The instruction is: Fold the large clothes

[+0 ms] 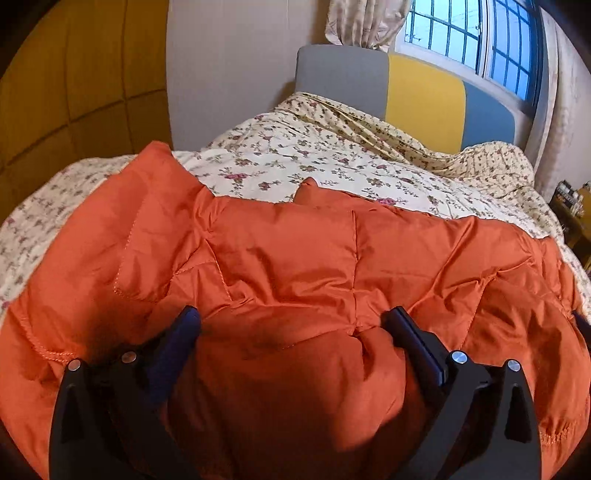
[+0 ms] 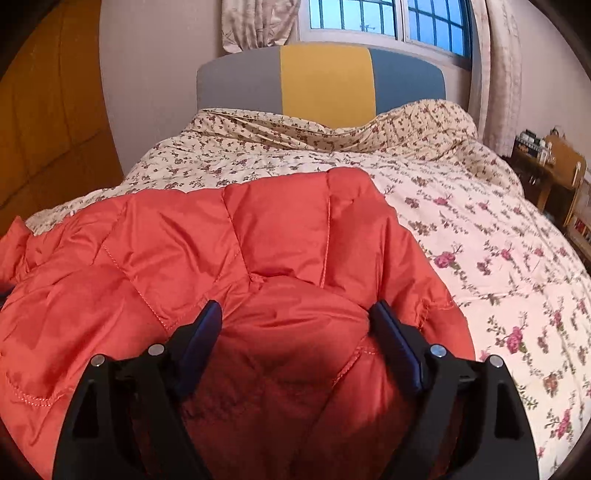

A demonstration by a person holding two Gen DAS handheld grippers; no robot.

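Observation:
An orange quilted puffer jacket point(image 1: 288, 254) lies spread on the floral bed cover point(image 1: 295, 155). It also shows in the right wrist view point(image 2: 207, 236). My left gripper point(image 1: 293, 321) is open, its jaws wide apart, with a bulge of the jacket's near edge between them. My right gripper point(image 2: 295, 314) is open the same way over the jacket's near right part, a puffed fold sitting between its fingers. Whether the pads touch the fabric cannot be told. The jacket's near hem is hidden under both grippers.
The bed has a grey, yellow and blue headboard point(image 2: 325, 81) under a barred window point(image 2: 388, 18). A yellow padded wall panel point(image 1: 74, 74) stands on the left. A wooden side table with small items point(image 2: 546, 162) is at the right. The cover is bunched near the headboard point(image 2: 424, 122).

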